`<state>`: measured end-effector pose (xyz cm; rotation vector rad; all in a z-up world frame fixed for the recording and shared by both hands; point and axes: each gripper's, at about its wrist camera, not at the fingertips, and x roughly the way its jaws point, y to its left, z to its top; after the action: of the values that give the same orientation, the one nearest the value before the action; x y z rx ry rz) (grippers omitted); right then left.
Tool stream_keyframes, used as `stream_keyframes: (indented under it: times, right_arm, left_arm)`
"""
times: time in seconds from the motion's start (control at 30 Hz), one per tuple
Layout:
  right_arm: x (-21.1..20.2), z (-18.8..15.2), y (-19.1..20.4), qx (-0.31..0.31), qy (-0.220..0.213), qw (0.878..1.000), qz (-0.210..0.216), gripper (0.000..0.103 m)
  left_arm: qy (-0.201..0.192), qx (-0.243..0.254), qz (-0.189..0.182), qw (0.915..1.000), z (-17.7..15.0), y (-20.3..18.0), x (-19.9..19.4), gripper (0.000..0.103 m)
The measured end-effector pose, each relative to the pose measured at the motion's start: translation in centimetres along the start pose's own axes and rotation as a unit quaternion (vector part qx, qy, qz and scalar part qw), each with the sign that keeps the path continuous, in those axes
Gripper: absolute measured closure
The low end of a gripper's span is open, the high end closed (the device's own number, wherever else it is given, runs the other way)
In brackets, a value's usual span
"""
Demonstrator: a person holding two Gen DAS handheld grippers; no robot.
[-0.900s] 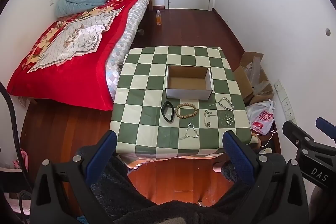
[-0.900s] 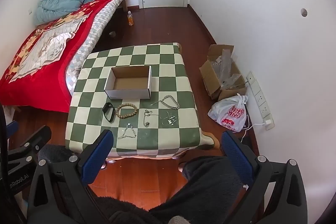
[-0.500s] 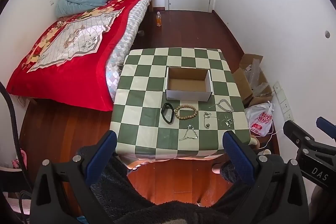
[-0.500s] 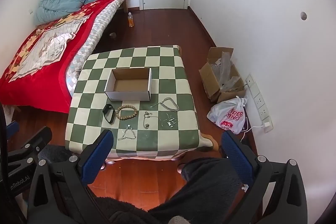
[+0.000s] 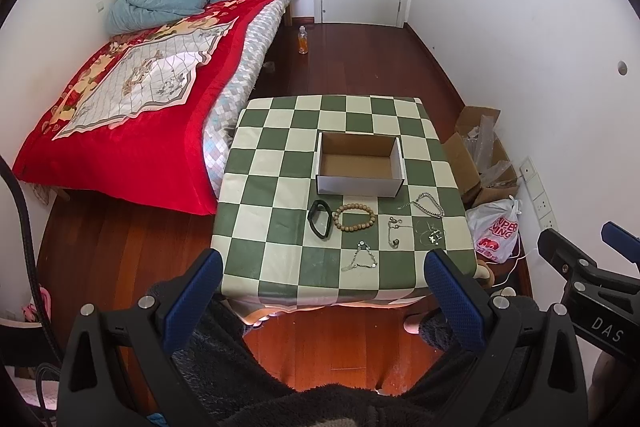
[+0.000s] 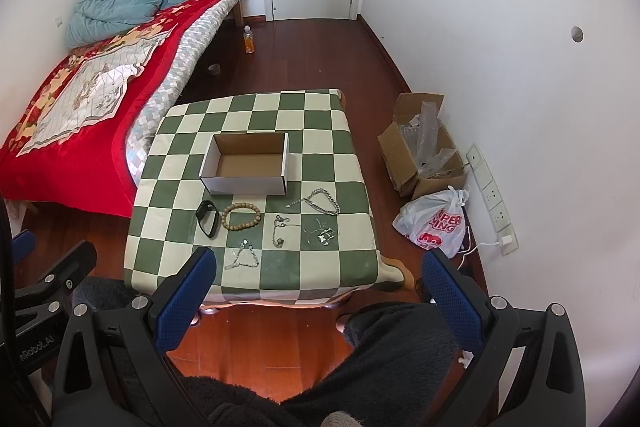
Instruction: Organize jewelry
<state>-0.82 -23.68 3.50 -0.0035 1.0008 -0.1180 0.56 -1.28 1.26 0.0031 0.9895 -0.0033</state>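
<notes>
A shallow white cardboard box [image 5: 359, 166], brown inside and holding nothing, is sitting at the frame centre on a table [image 5: 280, 267] draped in green-and-cream checked cloth; just below it are lying a black band [image 5: 320, 219], a round wooden bead bracelet [image 5: 354, 217], a chunky silver chain [image 5: 429, 205] and thin chains [image 5: 394, 233]; the left gripper [image 5: 320, 291] and right gripper [image 6: 318, 287], blue textured pads spread wide, are gripping nothing, hovering low in frame, short of the table
</notes>
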Motion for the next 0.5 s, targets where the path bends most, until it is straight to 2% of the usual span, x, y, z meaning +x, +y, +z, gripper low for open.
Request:
stream_keyframes:
  times: [0.17,0.2,0.5]
  right_arm:
    - [-0.3,0.1,0.0,0.000,-0.001,1.000,-0.001,0.000]
    - [-0.6,0.4,-0.2,0.000,-0.001,1.000,-0.001,0.000]
    - [-0.7,0.9,-0.5,-0.002,-0.005,1.000,-0.003,0.000]
  left_arm:
    - [0.000,0.000,0.001,1.0000,0.8,-0.9,0.2,0.000]
    - [-0.003,-0.002,-0.003,1.0000,0.4,0.7,-0.8,0.000]
    - [-0.004,-0.003,-0.004,1.0000,1.0,0.4,-1.1,0.000]
